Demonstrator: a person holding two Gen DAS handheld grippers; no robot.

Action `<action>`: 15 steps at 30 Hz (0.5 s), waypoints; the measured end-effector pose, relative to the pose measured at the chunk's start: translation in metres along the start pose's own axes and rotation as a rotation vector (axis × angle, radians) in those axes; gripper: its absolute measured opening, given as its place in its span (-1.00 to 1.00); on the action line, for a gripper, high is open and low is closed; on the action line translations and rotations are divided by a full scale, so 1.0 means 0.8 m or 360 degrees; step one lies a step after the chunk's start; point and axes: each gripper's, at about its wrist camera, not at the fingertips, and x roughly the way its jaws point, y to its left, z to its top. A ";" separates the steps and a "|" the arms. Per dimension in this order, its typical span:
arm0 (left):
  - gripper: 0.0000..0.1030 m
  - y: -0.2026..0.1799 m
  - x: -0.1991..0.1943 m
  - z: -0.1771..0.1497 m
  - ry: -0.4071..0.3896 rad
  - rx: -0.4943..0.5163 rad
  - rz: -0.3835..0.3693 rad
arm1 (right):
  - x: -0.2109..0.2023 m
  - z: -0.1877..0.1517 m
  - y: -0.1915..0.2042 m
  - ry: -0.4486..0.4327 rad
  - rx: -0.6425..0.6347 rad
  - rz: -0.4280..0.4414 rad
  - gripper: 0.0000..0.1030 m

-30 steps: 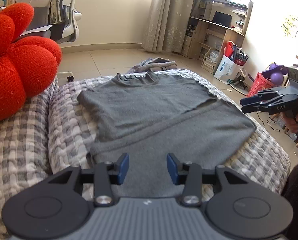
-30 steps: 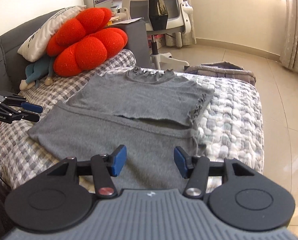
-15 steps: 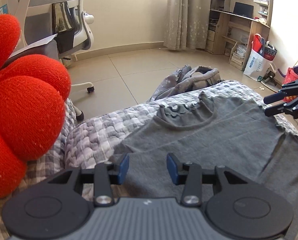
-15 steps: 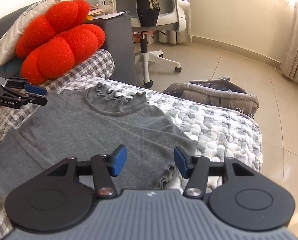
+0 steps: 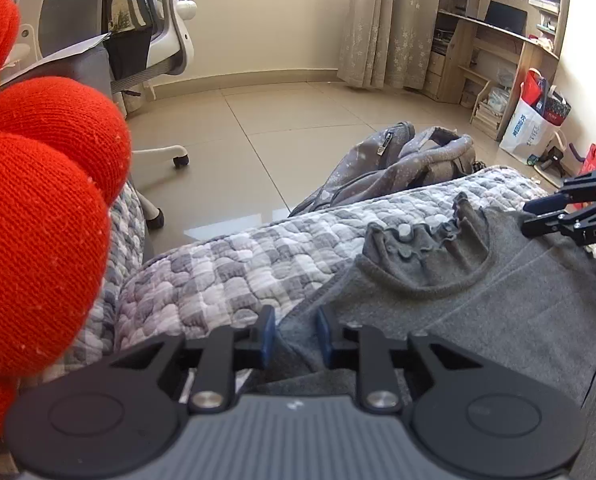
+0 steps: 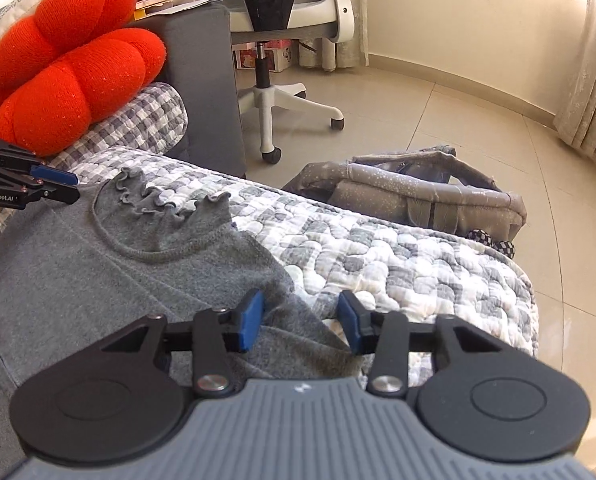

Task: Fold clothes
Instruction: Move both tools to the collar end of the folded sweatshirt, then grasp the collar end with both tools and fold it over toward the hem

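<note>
A grey knit shirt (image 5: 478, 312) with a ruffled collar (image 5: 426, 248) lies flat on a checked quilt (image 5: 218, 280). My left gripper (image 5: 295, 336) sits at the shirt's left shoulder edge. Its jaws are closing, a narrow gap remains, and cloth stands between the blue pads. In the right wrist view, my right gripper (image 6: 301, 322) is at the other shoulder of the shirt (image 6: 98, 280). Its jaws are also closing but still wide, with the cloth's edge between them. Each gripper shows in the other's view: the right gripper (image 5: 528, 219) and the left gripper (image 6: 76, 189), either side of the collar (image 6: 158, 204).
A red knitted cushion (image 5: 38, 220) crowds the left gripper's left side. A grey backpack (image 6: 418, 196) lies on the tiled floor just past the quilt's far edge (image 6: 398, 272). A white office chair (image 6: 282, 40) stands beyond, and a wooden desk (image 5: 498, 60) is at the far right.
Both grippers have travelled from the shirt's hem end up to its shoulders beside the collar. Both pairs of jaws have narrowed, the left more than the right.
</note>
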 end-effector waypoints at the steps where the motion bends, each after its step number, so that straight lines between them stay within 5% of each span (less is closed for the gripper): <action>1: -0.76 -0.001 0.000 -0.001 -0.0008 -0.0003 0.0002 | 0.000 0.001 0.002 -0.0005 -0.0007 0.0001 -0.48; 4: -0.90 -0.006 0.000 -0.001 -0.0040 0.0015 0.0029 | -0.002 0.003 0.012 -0.0008 -0.0041 0.0001 -0.82; 15: -0.92 -0.019 -0.046 0.002 -0.0240 0.0047 0.0074 | -0.046 0.012 0.028 -0.0144 -0.0059 -0.0033 -0.85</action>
